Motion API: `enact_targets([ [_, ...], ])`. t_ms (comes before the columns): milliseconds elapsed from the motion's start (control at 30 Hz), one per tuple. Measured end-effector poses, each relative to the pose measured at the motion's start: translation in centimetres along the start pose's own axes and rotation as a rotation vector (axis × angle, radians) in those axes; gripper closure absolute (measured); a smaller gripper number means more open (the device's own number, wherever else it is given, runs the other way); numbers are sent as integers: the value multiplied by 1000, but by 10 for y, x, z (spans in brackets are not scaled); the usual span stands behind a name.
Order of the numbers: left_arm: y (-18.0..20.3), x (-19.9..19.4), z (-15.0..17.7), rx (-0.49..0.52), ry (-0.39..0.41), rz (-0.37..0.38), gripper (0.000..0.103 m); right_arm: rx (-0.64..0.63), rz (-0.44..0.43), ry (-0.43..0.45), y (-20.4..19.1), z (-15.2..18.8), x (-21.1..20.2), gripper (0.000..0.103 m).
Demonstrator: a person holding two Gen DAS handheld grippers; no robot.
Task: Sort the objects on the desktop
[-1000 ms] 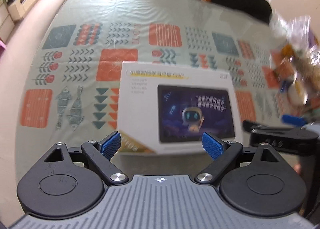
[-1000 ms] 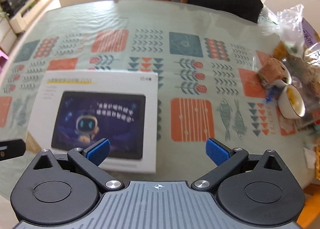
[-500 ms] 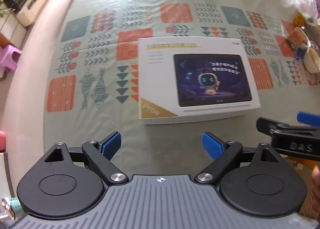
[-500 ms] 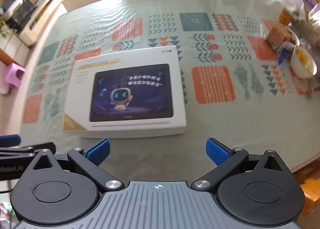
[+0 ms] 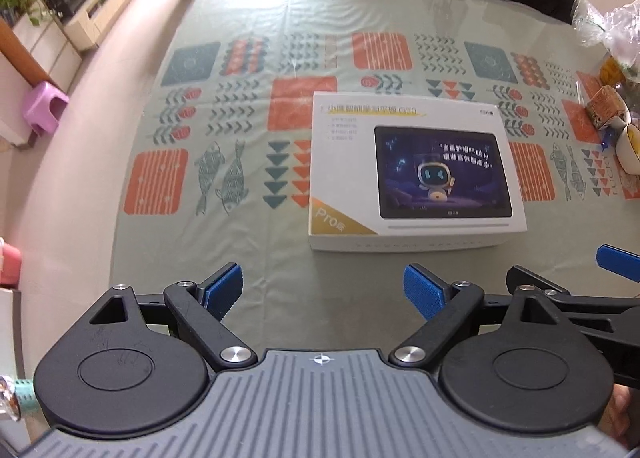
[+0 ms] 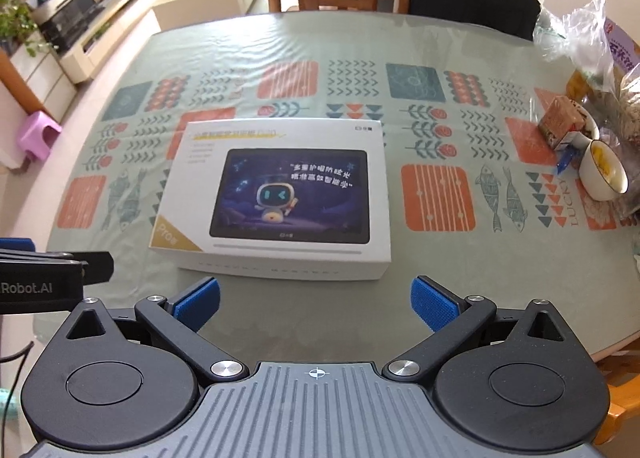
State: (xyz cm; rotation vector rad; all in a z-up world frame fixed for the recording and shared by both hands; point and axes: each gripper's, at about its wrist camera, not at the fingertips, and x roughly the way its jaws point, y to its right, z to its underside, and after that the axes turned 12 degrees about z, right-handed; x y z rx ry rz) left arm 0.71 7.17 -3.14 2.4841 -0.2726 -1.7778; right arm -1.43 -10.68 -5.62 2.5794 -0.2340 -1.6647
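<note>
The tablet box (image 6: 276,198) lies flat beyond both wide, empty claws, left claw (image 5: 323,292) and right claw (image 6: 316,304).

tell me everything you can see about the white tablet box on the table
The flat white cardboard tablet box lies face up on the patterned green tablecloth, closed as far as the views show. Its lid shows a dark tablet screen with a small cartoon robot, yellow and white Chinese text, and a gold corner marked "Pro". Only the cloth touches it; both grippers' blue-padded fingers sit short of its near edge.
</note>
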Motion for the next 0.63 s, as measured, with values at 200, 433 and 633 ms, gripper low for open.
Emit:
enact_targets([
  [200,5,-4,3,20,5,17,0,4,37,5,1,2,-5,0],
  [433,6,0,6,17,-15,26,0,31,45,-7,9,3,-5,0],
  [633,5,3,7,4,-30,34,0,43,42,-19,12,3,-2,0],
])
